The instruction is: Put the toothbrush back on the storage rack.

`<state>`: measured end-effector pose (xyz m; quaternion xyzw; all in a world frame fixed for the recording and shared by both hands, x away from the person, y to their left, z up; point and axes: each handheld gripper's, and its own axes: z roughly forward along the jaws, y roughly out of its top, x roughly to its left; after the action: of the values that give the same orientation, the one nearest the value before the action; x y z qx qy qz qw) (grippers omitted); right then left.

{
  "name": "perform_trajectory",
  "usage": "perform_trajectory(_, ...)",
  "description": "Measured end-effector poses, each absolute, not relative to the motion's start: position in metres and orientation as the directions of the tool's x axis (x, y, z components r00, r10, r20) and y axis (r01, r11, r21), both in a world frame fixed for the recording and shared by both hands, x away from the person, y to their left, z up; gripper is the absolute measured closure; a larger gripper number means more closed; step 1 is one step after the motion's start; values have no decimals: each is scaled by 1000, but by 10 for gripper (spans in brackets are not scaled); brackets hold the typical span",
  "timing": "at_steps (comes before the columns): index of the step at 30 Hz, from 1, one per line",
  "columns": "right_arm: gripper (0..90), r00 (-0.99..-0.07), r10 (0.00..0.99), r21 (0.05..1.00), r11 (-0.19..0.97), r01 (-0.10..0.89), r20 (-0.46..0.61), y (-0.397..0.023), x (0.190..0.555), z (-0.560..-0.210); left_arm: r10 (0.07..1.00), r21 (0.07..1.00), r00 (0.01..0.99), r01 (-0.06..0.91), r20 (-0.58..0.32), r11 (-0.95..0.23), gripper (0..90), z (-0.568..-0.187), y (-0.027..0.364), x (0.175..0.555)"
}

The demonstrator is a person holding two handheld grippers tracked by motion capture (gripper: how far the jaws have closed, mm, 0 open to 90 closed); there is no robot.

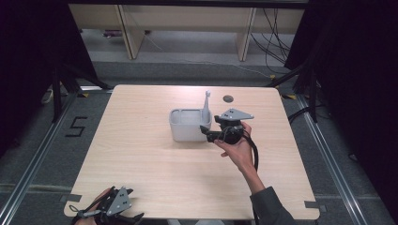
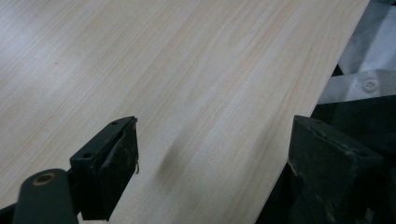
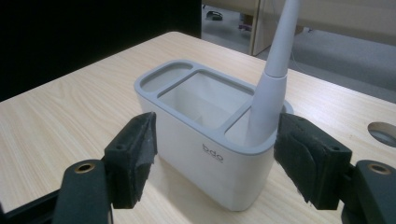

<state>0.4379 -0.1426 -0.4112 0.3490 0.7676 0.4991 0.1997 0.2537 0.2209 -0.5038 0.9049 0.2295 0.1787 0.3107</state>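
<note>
Fingers (image 3: 135, 154) of the right gripper (image 3: 215, 161) are standing apart, flanking one end of the holder without pressing it; those of the left gripper (image 2: 212, 163) are gaping over bare wood. The bench (image 1: 141, 154) is carrying a grey three-compartment holder (image 1: 187, 125) near its middle, lettered "bdo" (image 3: 212, 152). A grey toothbrush (image 3: 271, 88) is standing in its end compartment.

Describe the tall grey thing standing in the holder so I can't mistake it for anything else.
On the wooden table, near the middle toward the far edge, sits a pale grey holder with three compartments. The handle stands upright in the end compartment nearest the right gripper, whose open jaws flank that end. It is the one slender tapering stick rising well above the rim.
</note>
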Motion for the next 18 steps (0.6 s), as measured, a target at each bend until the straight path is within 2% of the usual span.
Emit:
perform_trajectory(5, 296, -676, 737, 906, 273, 323, 20, -144, 433, -409, 508, 631, 840, 290, 193, -719, 158, -503, 221, 254)
perform_trajectory(6, 295, -679, 733, 905, 267, 330, 32, -145, 431, -410, 528, 647, 830, 306, 177, -698, 158, -504, 220, 254)
perform_trajectory(14, 291, -678, 733, 895, 272, 352, 44, -147, 423, -415, 517, 640, 837, 303, 176, -707, 158, -504, 221, 253)
perform_trajectory(15, 290, -682, 731, 897, 288, 334, 20, -147, 423, -416, 510, 633, 838, 290, 193, -717, 158, -503, 221, 254)
perform_trajectory(18, 289, -674, 737, 892, 271, 362, 49, -146, 418, -418, 517, 635, 835, 298, 188, -712, 158, -503, 221, 254)
